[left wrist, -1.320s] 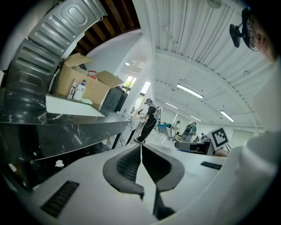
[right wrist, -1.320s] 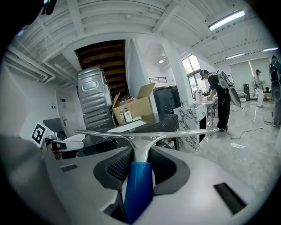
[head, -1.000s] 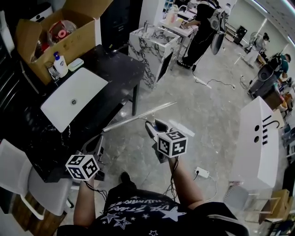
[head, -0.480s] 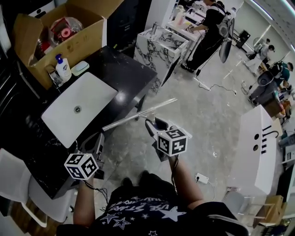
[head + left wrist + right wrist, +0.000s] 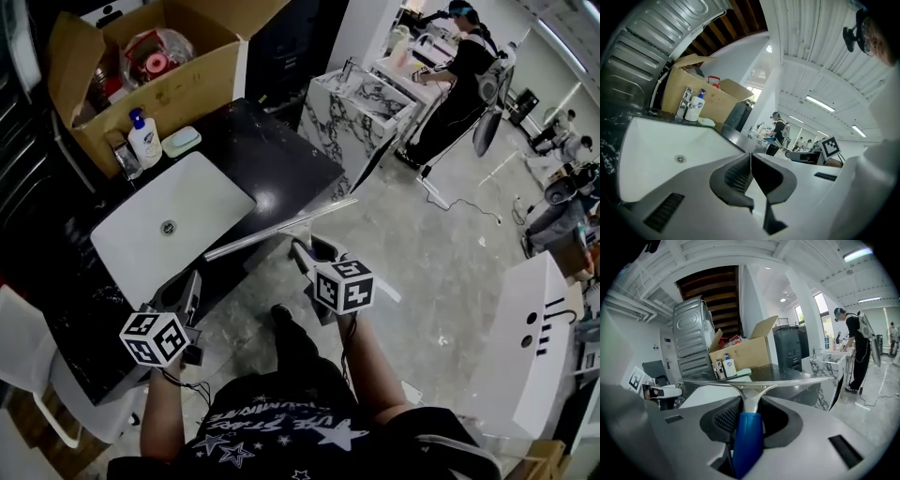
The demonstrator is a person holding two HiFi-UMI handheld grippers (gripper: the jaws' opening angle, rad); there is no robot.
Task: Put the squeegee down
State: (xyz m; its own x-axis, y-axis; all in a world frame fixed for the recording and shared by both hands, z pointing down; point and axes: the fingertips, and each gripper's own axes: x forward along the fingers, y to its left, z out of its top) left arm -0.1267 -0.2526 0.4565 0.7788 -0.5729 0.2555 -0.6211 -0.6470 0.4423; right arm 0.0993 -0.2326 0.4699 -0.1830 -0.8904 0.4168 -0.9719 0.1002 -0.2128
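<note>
The squeegee has a long metal blade and a blue handle. My right gripper is shut on that handle and holds the blade level, in the air beside the front corner of the black counter. In the right gripper view the blade stretches across in front of the jaws. My left gripper hovers by the counter's near edge in front of the white sink. Its pads meet with nothing between them.
On the counter behind the sink stand a soap bottle, a pale soap dish and an open cardboard box. A marble unit and a person are farther back. A white chair is lower left, a white cabinet at right.
Both grippers have moved toward the counter and sink, which now fill more of the view. The squeegee stays in the right gripper, its blade now nearer the counter's corner.
</note>
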